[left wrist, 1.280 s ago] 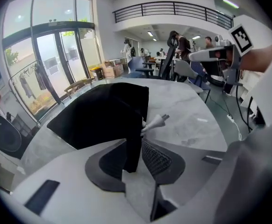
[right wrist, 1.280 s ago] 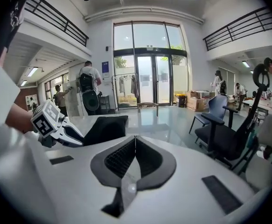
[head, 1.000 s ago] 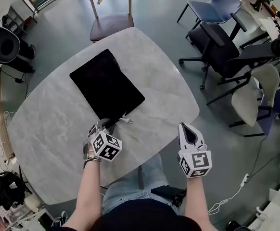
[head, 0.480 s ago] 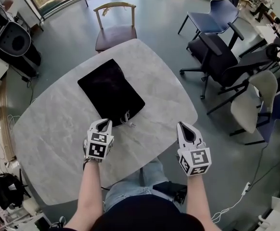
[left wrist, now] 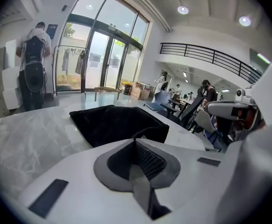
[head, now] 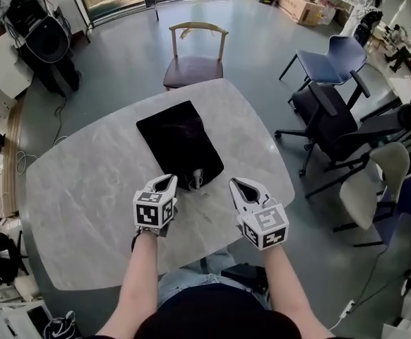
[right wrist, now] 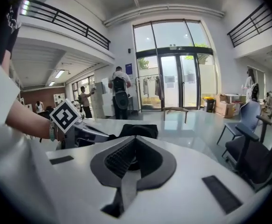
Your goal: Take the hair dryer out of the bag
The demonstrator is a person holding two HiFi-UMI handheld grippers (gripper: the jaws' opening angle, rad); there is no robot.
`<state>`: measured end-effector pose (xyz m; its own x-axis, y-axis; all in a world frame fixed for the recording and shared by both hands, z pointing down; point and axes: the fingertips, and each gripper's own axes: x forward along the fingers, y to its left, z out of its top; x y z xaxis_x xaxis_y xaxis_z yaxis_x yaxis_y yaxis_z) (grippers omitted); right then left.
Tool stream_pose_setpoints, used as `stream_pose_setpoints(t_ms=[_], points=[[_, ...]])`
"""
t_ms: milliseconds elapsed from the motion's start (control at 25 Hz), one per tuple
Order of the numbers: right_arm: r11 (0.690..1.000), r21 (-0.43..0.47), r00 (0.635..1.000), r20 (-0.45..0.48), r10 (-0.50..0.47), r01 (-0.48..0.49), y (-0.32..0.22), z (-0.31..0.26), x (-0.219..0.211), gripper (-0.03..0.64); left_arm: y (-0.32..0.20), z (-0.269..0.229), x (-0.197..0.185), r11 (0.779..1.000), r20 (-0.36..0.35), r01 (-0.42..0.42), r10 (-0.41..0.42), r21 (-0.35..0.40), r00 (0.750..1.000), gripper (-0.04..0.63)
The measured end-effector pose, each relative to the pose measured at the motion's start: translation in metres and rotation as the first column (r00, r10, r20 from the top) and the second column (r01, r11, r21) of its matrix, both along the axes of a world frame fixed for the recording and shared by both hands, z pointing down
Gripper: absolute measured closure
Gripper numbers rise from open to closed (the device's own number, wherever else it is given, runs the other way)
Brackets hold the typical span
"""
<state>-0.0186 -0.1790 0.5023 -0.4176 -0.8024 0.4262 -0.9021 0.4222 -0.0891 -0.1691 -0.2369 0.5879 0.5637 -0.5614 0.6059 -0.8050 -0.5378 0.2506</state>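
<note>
A flat black bag (head: pixel 179 143) lies on the grey marble table (head: pixel 85 189), its mouth and white drawstring (head: pixel 195 180) toward me. My left gripper (head: pixel 165 183) is at the near left corner of the mouth. Its jaws are shut, with the black fabric (left wrist: pixel 147 133) rising to their tip (left wrist: pixel 136 141). My right gripper (head: pixel 241 188) hovers shut and empty just right of the mouth. From the right gripper (right wrist: pixel 136 138) I see the bag (right wrist: pixel 138 130) ahead and the left gripper's marker cube (right wrist: pixel 65 116). The hair dryer is hidden.
A wooden chair (head: pixel 195 51) stands at the table's far side. Several office chairs (head: pixel 332 119) crowd the floor to the right. A person with a backpack (left wrist: pixel 33 73) stands by the glass doors. My legs are under the table's near edge (head: pixel 191 263).
The left gripper's jaws closed at the bag's mouth, and it rolled and rose a little. The right gripper swung left toward the bag.
</note>
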Motion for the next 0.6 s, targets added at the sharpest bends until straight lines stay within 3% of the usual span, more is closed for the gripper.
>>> stream_pose_setpoints(t_ms=[200, 360, 400, 480, 600], points=[[0.99, -0.127, 0.995, 0.087, -0.045, 0.056, -0.026, 0.044, -0.045, 0.592, -0.004, -0.002, -0.001, 1.0, -0.045, 0.021, -0.022, -0.015, 0.999, 0.574], [0.953, -0.291, 0.995, 0.083, -0.056, 0.078, -0.036, 0.093, -0.068, 0.588, -0.003, -0.004, 0.002, 1.0, -0.087, -0.008, 0.007, -0.022, 0.996, 0.574], [0.942, -0.326, 0.996, 0.076, -0.055, 0.077, -0.037, 0.104, -0.072, 0.559, -0.003, -0.004, 0.004, 1.0, -0.092, -0.016, 0.014, -0.023, 0.996, 0.574], [0.923, -0.381, 0.997, 0.058, -0.041, 0.06, -0.043, 0.121, -0.077, 0.407, -0.002, -0.005, 0.005, 0.999, -0.102, -0.028, 0.025, -0.029, 0.994, 0.574], [0.908, -0.419, 1.0, -0.005, -0.008, 0.005, -0.061, 0.137, -0.077, 0.39, -0.001, -0.005, 0.008, 0.998, -0.111, -0.043, 0.039, -0.036, 0.993, 0.574]])
